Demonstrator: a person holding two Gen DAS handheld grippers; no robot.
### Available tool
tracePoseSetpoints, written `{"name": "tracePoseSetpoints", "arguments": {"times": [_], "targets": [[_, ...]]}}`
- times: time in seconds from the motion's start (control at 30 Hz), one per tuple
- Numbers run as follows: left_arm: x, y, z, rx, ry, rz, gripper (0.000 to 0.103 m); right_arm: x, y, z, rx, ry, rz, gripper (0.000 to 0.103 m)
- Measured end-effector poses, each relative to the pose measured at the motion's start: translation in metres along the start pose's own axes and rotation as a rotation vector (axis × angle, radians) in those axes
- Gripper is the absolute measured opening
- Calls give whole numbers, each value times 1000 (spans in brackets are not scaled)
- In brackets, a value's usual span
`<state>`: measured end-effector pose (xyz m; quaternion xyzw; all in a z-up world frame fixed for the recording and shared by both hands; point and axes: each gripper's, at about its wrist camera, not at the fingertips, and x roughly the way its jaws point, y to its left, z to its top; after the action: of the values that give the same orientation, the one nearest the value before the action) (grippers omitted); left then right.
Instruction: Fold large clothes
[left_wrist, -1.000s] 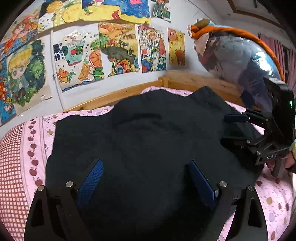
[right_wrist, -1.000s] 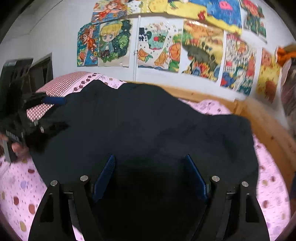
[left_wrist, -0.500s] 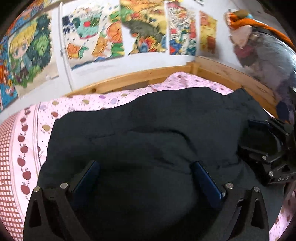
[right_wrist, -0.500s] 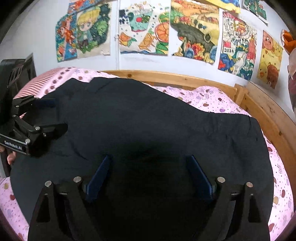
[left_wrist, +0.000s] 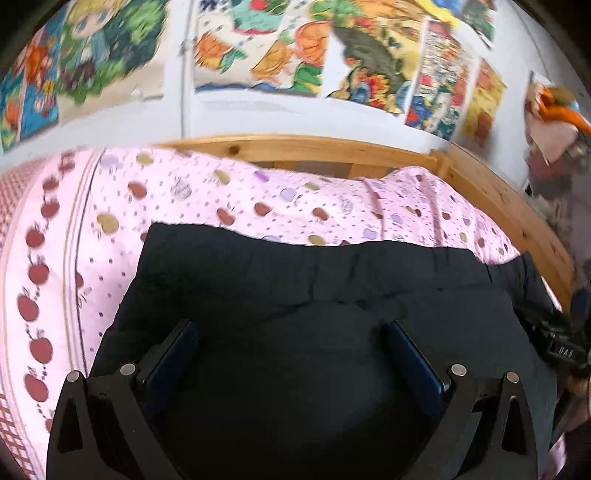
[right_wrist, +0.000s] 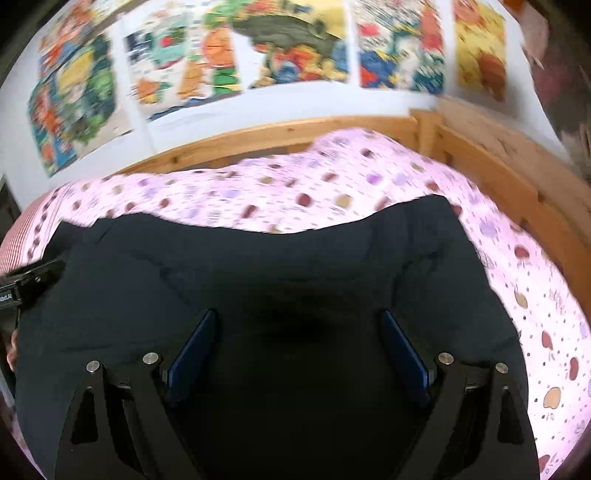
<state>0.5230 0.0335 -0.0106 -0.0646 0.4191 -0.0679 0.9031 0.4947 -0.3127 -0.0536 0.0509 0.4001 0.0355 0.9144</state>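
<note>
Black cloth noted first: large dark garment (left_wrist: 314, 280) found spread over pink sheet (left_wrist: 258, 192) printed with apples and dots, covering the near and middle part of the bed. Saw far edge of garment running in a wavy line across the sheet, with a band of bare sheet beyond it. Recorded pale wooden bed frame (left_wrist: 295, 146) as the only holder in sight, enclosing the bedding along the far side and the right side, with the garment wholly inside its rails. Found nothing else lying on the sheet in either view. Logged left gripper (left_wrist: 290, 326) poised over the near part of the garment, jaws spread wide, blue pads (left_wrist: 177, 354) well apart with only flat cloth showing between them and no fold pinched. Logged right gripper (right_wrist: 298, 314) likewise over the garment toward its right half, jaws wide, blue pads (right_wrist: 192, 347) apart and gripping nothing. Could not tell whether either set of fingertips touched the cloth. Spotted each tool at the edge of the other's view, side by side above the same garment, with a sliver of a hand (right_wrist: 11, 350) behind the left one. Noted row of bright cartoon posters (left_wrist: 258, 44) on white wall above the frame, blurred. Noted soft toy (left_wrist: 554, 129) beyond the right rail, too blurred to describe.
</note>
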Motion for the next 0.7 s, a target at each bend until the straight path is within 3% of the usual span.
{"name": "tracePoseSetpoints", "arguments": {"times": [0.3,0.47,0.7], "targets": [[31,0,-6,-17,45,-13,103,28,-7,-12,41,26,59,88],[37,6,-9,-46,40,-49,103,34,-7,-11,53,16,74,88],[37,2,-14,-29,16,-25,103,34,-9,-15,55,-3,74,88]]}}
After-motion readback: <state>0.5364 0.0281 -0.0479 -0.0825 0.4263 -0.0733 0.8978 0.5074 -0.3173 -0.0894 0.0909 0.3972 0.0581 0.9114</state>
